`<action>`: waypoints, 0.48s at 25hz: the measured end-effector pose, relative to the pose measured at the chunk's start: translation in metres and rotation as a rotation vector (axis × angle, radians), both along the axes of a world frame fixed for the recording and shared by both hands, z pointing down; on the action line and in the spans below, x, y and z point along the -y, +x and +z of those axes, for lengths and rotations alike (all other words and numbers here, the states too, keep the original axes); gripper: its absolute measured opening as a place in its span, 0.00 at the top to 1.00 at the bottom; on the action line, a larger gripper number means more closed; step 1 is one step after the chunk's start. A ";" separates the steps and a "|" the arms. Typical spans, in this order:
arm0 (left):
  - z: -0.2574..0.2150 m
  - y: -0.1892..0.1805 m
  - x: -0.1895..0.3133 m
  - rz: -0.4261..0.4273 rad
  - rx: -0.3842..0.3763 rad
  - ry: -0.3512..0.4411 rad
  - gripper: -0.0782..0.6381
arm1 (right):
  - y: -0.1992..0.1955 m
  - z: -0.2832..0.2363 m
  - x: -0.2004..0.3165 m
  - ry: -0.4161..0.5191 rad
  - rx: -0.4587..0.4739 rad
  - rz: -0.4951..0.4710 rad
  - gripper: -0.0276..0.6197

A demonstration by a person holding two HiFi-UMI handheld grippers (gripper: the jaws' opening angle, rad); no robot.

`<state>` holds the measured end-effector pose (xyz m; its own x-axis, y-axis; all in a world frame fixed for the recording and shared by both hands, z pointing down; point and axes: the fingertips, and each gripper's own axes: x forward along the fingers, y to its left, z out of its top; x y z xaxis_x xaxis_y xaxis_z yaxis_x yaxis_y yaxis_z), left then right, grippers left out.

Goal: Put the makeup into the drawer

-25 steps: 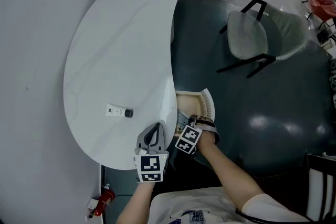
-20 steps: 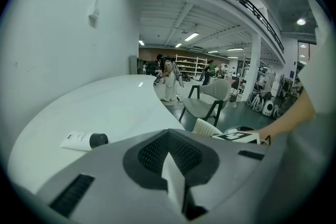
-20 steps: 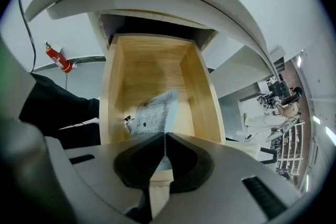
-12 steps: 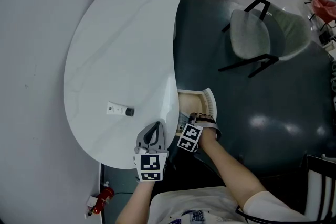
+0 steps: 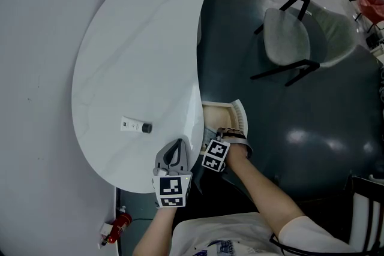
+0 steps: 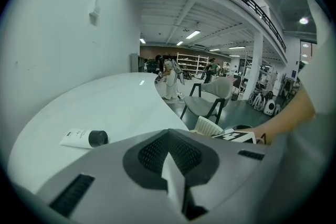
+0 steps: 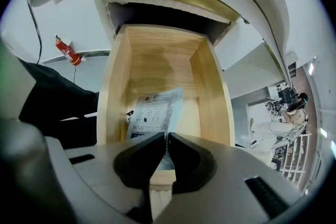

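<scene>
The pale blue makeup packet hangs inside the wooden drawer, pinched in your right gripper. The makeup tube lies on the white table, at ten o'clock from your left gripper, whose jaws are closed on nothing.

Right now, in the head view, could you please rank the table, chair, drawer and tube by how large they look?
1. table
2. chair
3. drawer, partly hidden under the table
4. tube
</scene>
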<state>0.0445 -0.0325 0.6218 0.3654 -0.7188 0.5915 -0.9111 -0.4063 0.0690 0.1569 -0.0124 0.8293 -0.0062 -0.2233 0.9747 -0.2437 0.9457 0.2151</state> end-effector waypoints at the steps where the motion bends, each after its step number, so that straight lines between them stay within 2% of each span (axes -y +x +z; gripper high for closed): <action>1: 0.000 0.000 0.000 -0.002 0.000 -0.001 0.83 | 0.001 0.000 0.000 -0.005 -0.003 0.006 0.91; 6: 0.000 0.004 0.000 -0.007 -0.010 -0.007 0.83 | 0.003 0.000 0.002 -0.008 -0.002 0.032 0.90; 12: 0.002 0.005 0.000 -0.010 -0.009 -0.006 0.83 | 0.002 0.000 0.003 -0.012 0.018 0.046 0.84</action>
<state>0.0492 -0.0324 0.6238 0.3630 -0.7188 0.5929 -0.9146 -0.3964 0.0794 0.1592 -0.0149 0.8293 -0.0135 -0.2124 0.9771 -0.2907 0.9358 0.1994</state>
